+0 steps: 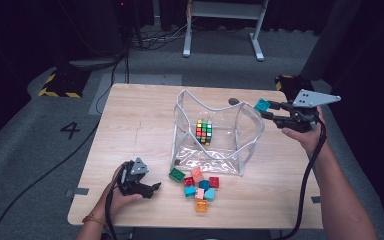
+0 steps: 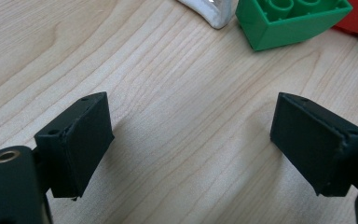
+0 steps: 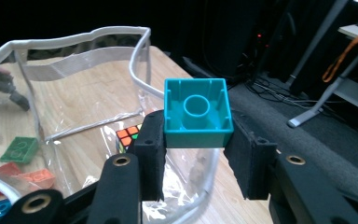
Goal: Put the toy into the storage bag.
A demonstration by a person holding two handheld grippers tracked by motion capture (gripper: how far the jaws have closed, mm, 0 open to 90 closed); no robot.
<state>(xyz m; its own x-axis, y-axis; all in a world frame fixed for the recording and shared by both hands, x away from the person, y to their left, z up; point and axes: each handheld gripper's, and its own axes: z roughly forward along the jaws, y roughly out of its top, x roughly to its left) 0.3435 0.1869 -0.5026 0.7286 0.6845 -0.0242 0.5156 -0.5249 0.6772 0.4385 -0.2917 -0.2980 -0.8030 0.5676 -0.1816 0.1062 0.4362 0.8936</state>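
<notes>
Looking out over my scene for anything readable: one mark only, a large dark number "4" [image 1: 70,130] on the grey floor [image 1: 25,150], left of my worktop [image 1: 130,120]. The bricks, the puzzle cube and the clear bag give me no legible lettering or brand.

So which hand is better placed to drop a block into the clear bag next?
Right. The right gripper already clamps a teal block beside the clear bag rim. The left gripper is open and empty, low on the table near the green block.
</notes>
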